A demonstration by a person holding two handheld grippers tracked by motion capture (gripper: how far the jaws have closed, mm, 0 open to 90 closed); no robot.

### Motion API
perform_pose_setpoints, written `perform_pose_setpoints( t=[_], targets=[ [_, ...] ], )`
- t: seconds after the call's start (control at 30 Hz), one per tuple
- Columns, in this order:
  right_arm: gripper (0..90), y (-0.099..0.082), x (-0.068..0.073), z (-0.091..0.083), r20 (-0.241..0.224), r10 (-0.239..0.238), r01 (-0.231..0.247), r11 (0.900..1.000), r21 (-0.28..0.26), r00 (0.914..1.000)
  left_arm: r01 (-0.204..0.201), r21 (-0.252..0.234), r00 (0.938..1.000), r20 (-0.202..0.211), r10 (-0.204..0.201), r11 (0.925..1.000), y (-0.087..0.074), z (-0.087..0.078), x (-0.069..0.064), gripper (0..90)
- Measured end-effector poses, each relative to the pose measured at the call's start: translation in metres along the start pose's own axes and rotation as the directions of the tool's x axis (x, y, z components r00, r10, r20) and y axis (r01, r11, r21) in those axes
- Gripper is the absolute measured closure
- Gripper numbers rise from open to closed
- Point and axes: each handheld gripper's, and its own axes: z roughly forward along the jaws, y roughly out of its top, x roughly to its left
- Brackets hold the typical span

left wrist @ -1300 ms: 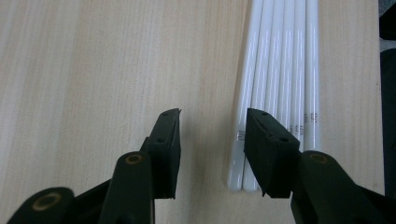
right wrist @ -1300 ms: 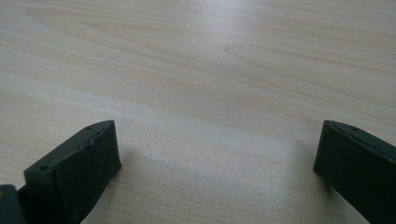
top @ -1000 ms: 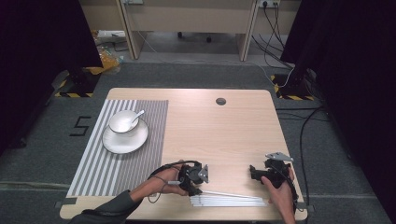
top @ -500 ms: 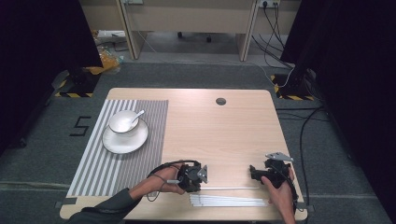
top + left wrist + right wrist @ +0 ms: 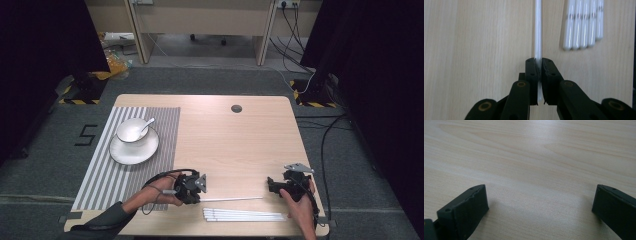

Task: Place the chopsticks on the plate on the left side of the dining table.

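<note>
One white straw (image 5: 538, 37) lies on the counter (image 5: 235, 145) just clear of the straw bundle (image 5: 245, 216), its end clamped in the left hand-held gripper (image 5: 539, 75), while the right hand-held gripper (image 5: 539, 212) rests nearby, jaws wide apart, holding nothing

My jaws pinch one thin white straw (image 5: 538, 37) at its end; it lies flat, just beside the row of matching straws (image 5: 584, 22), parallel to them.
</note>
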Motion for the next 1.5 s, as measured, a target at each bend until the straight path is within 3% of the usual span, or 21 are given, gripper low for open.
perform_pose_setpoints(
  t=[0.27, 0.6, 0.8, 1.1, 1.5],
  targets=[
    [0.3, 0.000, 0.000, 0.000, 0.000, 0.000, 0.000, 1.0000, 0.000, 1.0000, 0.019, 0.038, 0.9998, -0.010, -0.019, 0.9991, -0.023, -0.010, 0.002, 83.5],
    [0.3, 0.000, 0.000, 0.000, -0.001, 0.000, 0.000, 1.0000, 0.000, 1.0000, 0.028, 0.083, 0.9994, -0.021, -0.027, 0.9962, -0.036, -0.016, 0.004, 83.4],
    [0.3, 0.000, 0.000, 0.000, -0.001, -0.001, 0.001, 1.0000, 0.000, 1.0000, 0.039, 0.098, 0.9982, -0.049, -0.035, 0.9944, -0.042, -0.019, 0.009, 82.7],
    [0.3, 0.000, 0.000, 0.000, -0.002, -0.001, 0.001, 1.0000, 0.000, 1.0000, 0.042, 0.089, 0.9975, -0.060, -0.037, 0.9951, -0.037, -0.019, 0.009, 77.0],
    [0.3, 0.000, 0.000, 0.000, -0.002, -0.001, 0.001, 1.0000, 0.000, 1.0000, 0.040, 0.068, 0.9975, -0.061, -0.036, 0.9969, -0.004, -0.013, 0.008, 74.9]
  ],
)
